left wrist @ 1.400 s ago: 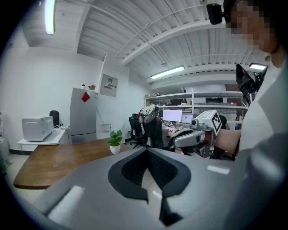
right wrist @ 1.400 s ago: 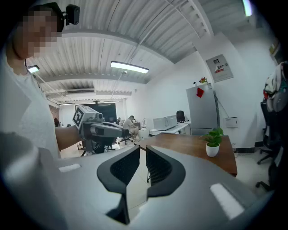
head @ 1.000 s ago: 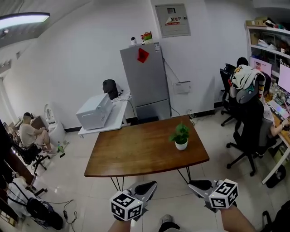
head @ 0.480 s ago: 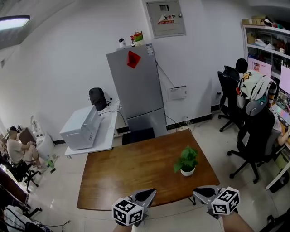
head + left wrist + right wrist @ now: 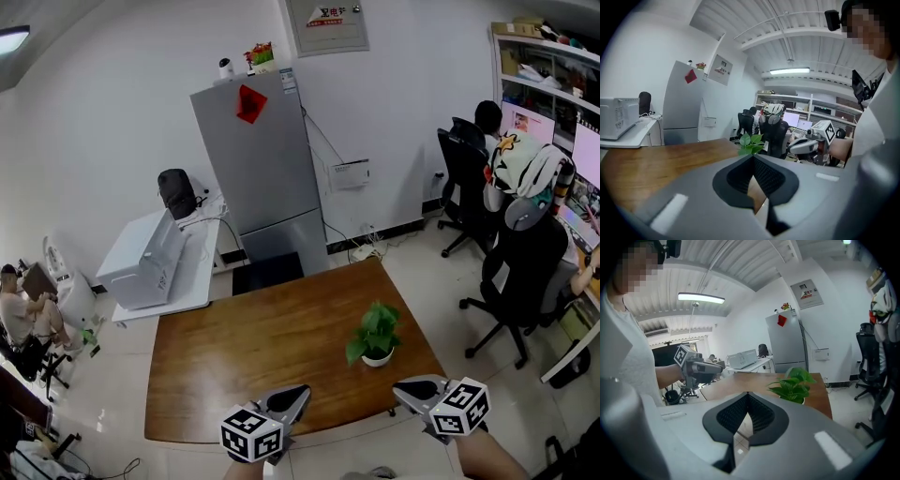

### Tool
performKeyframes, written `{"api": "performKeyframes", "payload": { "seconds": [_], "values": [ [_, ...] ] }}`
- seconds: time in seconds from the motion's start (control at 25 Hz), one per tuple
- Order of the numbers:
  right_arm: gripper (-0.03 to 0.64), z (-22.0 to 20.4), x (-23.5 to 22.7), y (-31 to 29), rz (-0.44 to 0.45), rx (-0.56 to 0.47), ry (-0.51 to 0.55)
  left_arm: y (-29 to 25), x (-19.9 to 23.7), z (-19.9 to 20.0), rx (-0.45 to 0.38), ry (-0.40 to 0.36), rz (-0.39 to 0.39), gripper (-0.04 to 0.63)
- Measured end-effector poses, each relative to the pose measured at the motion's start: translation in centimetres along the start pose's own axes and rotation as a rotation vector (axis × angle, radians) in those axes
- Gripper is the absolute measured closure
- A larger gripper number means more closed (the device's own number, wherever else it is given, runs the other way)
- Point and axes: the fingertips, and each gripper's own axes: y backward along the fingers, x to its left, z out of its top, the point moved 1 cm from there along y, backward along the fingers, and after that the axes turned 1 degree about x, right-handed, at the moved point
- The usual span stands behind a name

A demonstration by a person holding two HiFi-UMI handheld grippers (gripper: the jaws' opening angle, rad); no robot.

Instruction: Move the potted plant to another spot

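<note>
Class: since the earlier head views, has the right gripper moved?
Yes. The right gripper has come forward from over the floor to the table's near edge, closer to the potted plant.

Left of the table point(image 5: 272, 347), a seated person point(image 5: 17, 314) is cut by the picture's edge. Leaves hide part of the pot of the potted plant point(image 5: 373, 336); in the left gripper view the left gripper point(image 5: 752, 159) covers that pot wholly. Beyond the table, the print on the wall panel point(image 5: 328, 21) is unreadable.

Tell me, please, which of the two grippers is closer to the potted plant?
The right gripper: it hovers at the table edge just in front of the potted plant, whereas the left gripper is further off along that edge.
</note>
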Motion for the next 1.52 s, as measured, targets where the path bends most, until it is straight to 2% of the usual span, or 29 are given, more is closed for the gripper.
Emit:
{"api": "performKeyframes", "payload": {
  "seconds": [0.32,0.6,0.68,0.84,1.0,1.12,1.52],
  "values": [
    [0.614,-0.1,-2.8,-0.9,0.022,0.025,0.004,-1.1,0.3,0.5,0.006,0.02,0.029,0.6],
    [0.608,-2.0,-6.3,-1.9,-0.064,0.108,0.064,-1.2,1.1,0.9,0.002,0.029,0.044,0.6],
    [0.521,-2.9,-7.3,-2.5,-0.07,0.135,0.073,-1.0,1.2,0.9,0.002,0.033,0.052,0.6],
    [0.412,-4.8,-10.4,-3.9,-0.135,0.178,0.117,-0.8,1.8,0.5,0.014,0.045,0.07,0.6],
    [0.191,-7.4,-13.6,-7.2,-0.173,0.23,0.101,0.0,2.9,-0.4,0.027,0.061,0.101,0.6],
    [0.09,-9.4,-15.0,-10.2,-0.172,0.27,0.1,0.8,3.8,-1.2,0.04,0.084,0.127,0.6],
    [0.074,-10.8,-18.3,-16.2,-0.235,0.246,0.076,2.5,6.1,-2.1,0.064,0.105,0.192,0.6]
  ]
}}
